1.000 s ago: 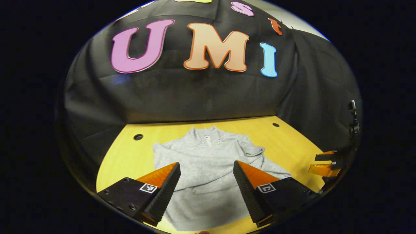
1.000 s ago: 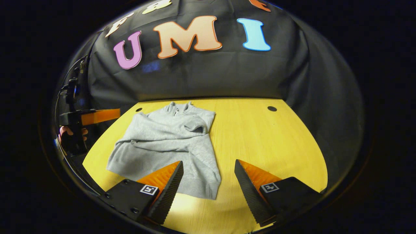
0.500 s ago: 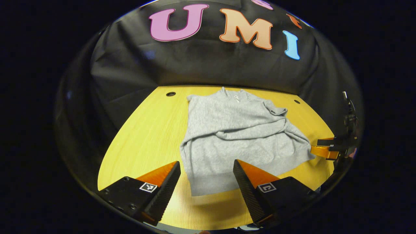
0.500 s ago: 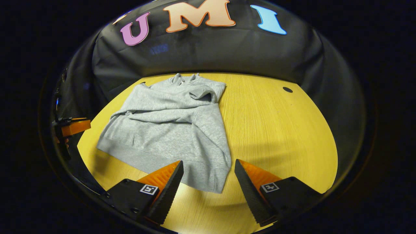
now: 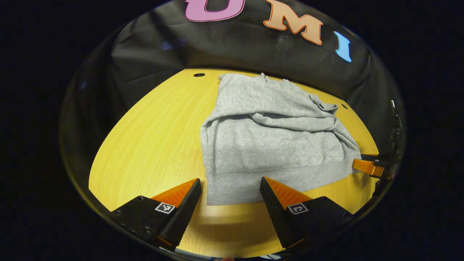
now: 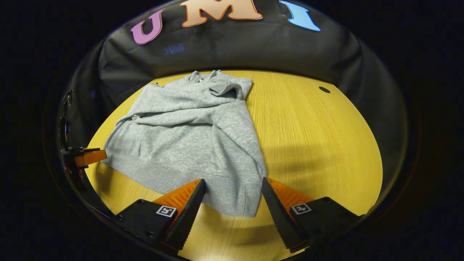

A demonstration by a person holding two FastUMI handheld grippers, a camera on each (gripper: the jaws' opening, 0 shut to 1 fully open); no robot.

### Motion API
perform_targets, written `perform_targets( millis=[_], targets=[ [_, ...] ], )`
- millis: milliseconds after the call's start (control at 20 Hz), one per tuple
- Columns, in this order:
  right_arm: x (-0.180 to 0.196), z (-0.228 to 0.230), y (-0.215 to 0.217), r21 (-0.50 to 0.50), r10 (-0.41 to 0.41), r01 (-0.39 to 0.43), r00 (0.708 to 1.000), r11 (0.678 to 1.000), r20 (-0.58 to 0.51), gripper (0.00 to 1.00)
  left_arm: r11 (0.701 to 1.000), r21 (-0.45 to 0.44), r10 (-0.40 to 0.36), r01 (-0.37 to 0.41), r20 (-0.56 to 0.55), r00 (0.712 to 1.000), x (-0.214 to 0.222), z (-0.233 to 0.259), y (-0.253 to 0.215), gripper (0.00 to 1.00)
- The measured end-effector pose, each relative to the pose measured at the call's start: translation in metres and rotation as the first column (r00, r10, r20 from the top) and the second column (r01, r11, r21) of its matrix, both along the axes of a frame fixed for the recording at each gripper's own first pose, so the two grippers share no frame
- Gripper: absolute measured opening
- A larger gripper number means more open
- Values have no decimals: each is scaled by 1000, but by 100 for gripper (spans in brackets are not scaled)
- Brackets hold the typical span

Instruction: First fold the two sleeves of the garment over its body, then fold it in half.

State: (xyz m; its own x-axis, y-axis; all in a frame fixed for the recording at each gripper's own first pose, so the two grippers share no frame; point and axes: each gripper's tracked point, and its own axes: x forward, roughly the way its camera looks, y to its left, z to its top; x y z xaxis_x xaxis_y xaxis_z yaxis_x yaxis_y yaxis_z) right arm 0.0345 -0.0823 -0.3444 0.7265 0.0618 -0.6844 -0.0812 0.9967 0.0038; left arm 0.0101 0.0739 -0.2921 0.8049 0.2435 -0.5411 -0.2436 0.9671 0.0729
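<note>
1. While both sleeves already lie across the body, I hold the left gripper (image 5: 230, 197) spread wide at six o'clock in the left gripper view, gripping nothing, its fingers straddling the near left hem corner (image 5: 217, 195) of the grey garment (image 5: 268, 145).
2. In the right gripper view, my right gripper (image 6: 232, 198) stands just as wide at six o'clock, empty, with the other hem corner (image 6: 243, 204) sitting between its fingers. I judge both tools are lined up this way so each can pinch one corner of the ribbed hem.
3. Beyond the hem, the garment lies flat on the yellow table (image 5: 152, 137), its body running toward twelve o'clock. The folded sleeves (image 5: 286, 121) form a ridge across the chest, which tells me the first step is done.
4. Farther off, the collar (image 6: 203, 77) points at the booth wall, so lifting the hem toward it should make the halving fold.
5. At three o'clock in the left gripper view, the right gripper's finger (image 5: 366, 166) sits beside the far hem corner.
6. The risk I see: a shallow pinch may catch one layer alone.
</note>
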Motion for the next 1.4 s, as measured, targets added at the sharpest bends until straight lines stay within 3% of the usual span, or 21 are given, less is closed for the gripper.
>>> perform_targets(
  millis=[50,500,550,600,650,700,750,800,900,950,1000,1050,1400],
  targets=[
    [0,-2,0,-6,-2,2,1000,1000,-3,99,1000,-6,0,0,-3,1000,0,-2,-2,96],
    [0,-5,0,0,-19,19,1000,1000,-16,99,998,59,3,-2,-19,1000,12,-10,-1,92],
    [1,-6,2,6,-17,17,1000,1000,-16,93,998,67,-19,21,-23,1000,15,-12,-4,89],
    [1,-6,5,15,-13,13,1000,1000,-19,90,997,64,-36,37,-20,999,17,-12,-9,80],
    [2,-7,8,22,-4,4,1000,1000,-22,79,997,58,-46,47,-20,999,19,-11,-12,72],
    [3,-8,12,27,6,-5,1000,1000,-27,73,997,49,-56,57,-17,998,23,-11,-14,58],
    [2,-8,17,34,19,-18,999,999,-30,59,997,36,-70,71,-14,997,24,-11,-18,51],
    [2,-6,21,44,32,-30,999,999,-34,49,997,22,-76,76,-14,997,26,-10,-20,34],
    [2,-7,26,62,34,-32,999,998,-41,29,997,1,-77,77,-14,997,31,-11,-24,12],
    [2,-6,27,70,42,-38,998,997,-46,24,996,5,-91,91,-18,996,32,-12,-25,8],
    [1,-6,31,84,30,-26,998,996,-49,27,994,15,-110,110,-24,994,33,-10,-25,5],
    [2,-7,31,90,33,-29,998,996,-50,14,992,22,-127,128,-28,991,35,-10,-25,2],
    [5,-2,32,120,26,-20,999,993,-46,14,989,-42,-142,140,-52,989,41,-4,-29,0]
  ],
)
